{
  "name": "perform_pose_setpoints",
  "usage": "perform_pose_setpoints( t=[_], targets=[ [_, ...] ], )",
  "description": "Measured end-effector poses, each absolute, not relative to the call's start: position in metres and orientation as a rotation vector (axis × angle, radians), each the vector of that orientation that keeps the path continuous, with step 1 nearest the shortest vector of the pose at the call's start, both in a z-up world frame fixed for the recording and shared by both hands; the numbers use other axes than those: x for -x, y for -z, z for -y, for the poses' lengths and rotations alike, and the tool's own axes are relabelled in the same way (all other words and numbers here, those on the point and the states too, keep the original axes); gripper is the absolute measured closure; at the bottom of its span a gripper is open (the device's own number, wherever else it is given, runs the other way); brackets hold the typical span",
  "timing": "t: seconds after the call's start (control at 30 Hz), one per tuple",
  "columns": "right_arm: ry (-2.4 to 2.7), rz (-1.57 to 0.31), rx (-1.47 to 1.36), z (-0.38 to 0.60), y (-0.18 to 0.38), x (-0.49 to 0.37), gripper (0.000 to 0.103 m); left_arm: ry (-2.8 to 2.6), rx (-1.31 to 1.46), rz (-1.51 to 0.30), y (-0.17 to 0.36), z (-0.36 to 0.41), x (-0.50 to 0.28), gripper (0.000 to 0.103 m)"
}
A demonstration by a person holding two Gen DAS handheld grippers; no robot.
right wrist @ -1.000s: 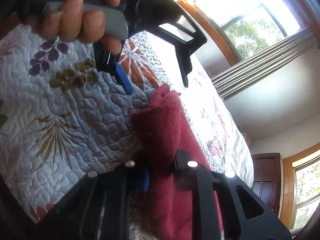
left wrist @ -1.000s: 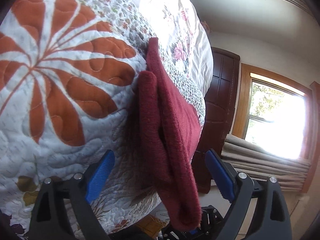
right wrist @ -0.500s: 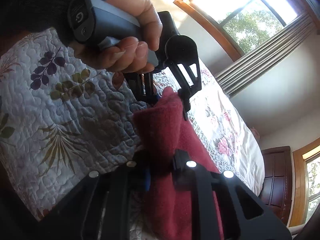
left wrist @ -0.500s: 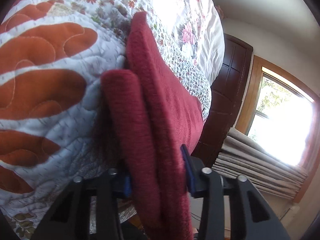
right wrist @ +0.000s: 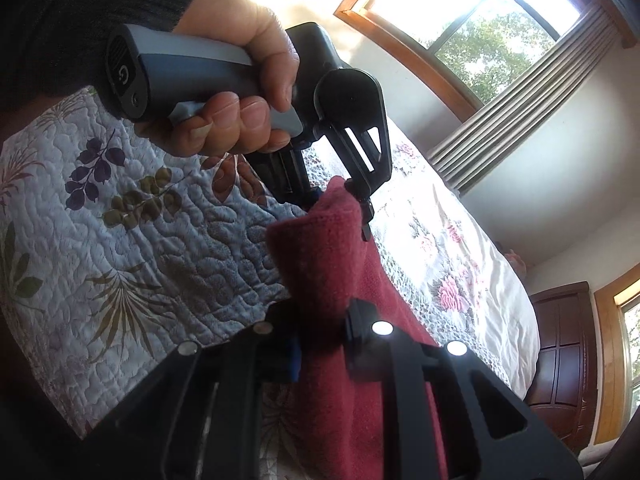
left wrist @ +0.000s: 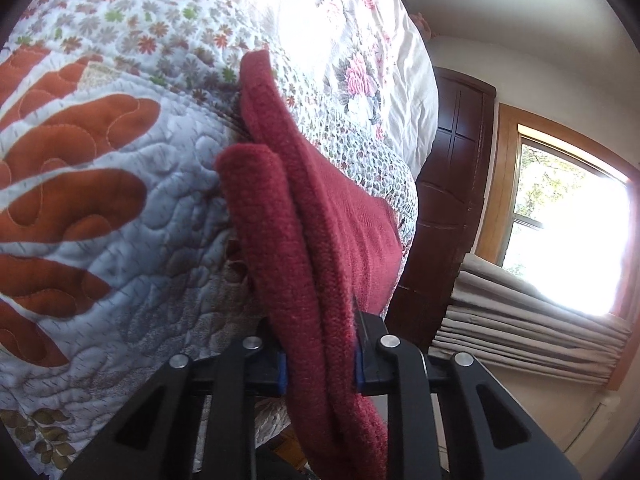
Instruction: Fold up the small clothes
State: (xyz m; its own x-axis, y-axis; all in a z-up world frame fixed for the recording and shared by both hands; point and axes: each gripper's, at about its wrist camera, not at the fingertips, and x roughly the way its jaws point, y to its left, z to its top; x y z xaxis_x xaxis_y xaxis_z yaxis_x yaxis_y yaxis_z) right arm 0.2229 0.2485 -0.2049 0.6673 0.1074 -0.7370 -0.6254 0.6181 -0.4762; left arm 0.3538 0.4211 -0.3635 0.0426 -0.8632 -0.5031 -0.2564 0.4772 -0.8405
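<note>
- On the quilt (left wrist: 120,216), the dark red garment (left wrist: 316,248) lies partly folded, with 1 rolled fold nearest the orange petal print and a flatter layer running up toward the white floral bedding (left wrist: 360,60).
- Left of the garment's middle, the left gripper (left wrist: 318,364) now has its blue pads pressed into both sides of the near edge; 1 second ago they stood wide apart with the cloth hanging loose between them, and half a second ago they were nearly closed. So the left tongs are pinching the garment.
- Seen from the right wrist, the person's hand (right wrist: 240,92) squeezes the grey handle, and the left tongs meet the garment at its far corner above the leaf-printed quilt (right wrist: 132,240).
- Right of that, the right gripper (right wrist: 322,344) is clamped on the garment (right wrist: 332,264) at its near edge, as it was 1 second ago; its pads are mostly buried in the cloth.
- Both ends of 1 edge look secured, so I judge the garment is ready to be lifted and carried over for the next fold. The thick pile could slip if the 2 grips pull unevenly.
</note>
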Motion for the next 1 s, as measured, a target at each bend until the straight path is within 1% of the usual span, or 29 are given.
perform_pose_setpoints(
  t=[0.2, 0.53, 1.0],
  targets=[
    [-0.438, -0.713, 0.737, -0.237, 0.192, -0.221, 0.089, 0.627, 0.95, -1.473, 0.327, -0.404, -0.359, 0.081],
    [-0.364, -0.672, 0.603, -0.193, 0.158, -0.22, 0.091, 0.636, 0.801, -1.442, 0.258, -0.351, -0.369, 0.081],
    [-0.279, -0.636, 0.434, -0.123, 0.12, -0.223, 0.092, 0.617, 0.629, -1.442, 0.196, -0.27, -0.388, 0.081]
  ],
)
